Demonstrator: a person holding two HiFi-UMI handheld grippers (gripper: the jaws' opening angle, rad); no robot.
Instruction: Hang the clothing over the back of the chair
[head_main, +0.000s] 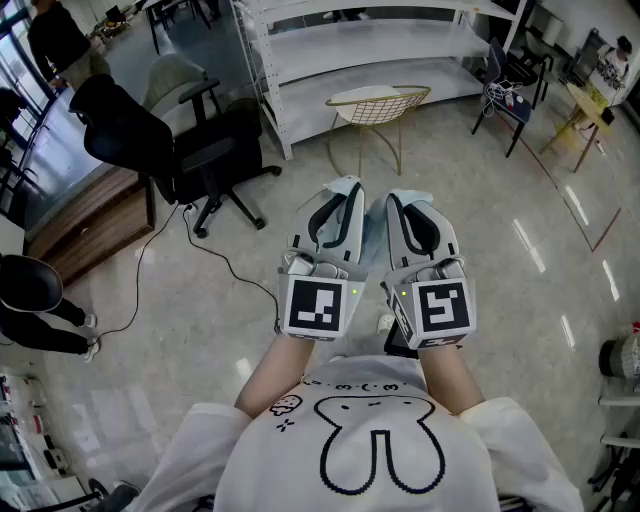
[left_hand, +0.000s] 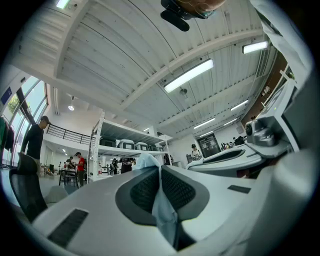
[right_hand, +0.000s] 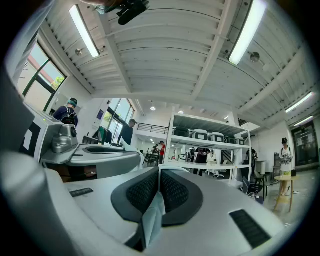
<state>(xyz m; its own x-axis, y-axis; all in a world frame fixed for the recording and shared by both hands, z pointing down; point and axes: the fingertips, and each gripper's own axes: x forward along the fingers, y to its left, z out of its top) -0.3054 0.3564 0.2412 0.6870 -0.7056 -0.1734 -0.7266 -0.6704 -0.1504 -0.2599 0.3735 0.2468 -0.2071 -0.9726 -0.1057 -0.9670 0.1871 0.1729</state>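
Your left gripper (left_hand: 159, 170) has its jaws pinched nearly closed on the pale blue clothing (left_hand: 164, 212), and your right gripper (right_hand: 159, 172) is clamped on it too. In the head view both sit mid-frame, side by side, with the gold wire chair (head_main: 378, 105) up top, well apart.

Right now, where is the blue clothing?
In the head view the clothing is at the centre, pinched in the jaws of both the left gripper and right gripper, with the wire chair on the floor beyond.
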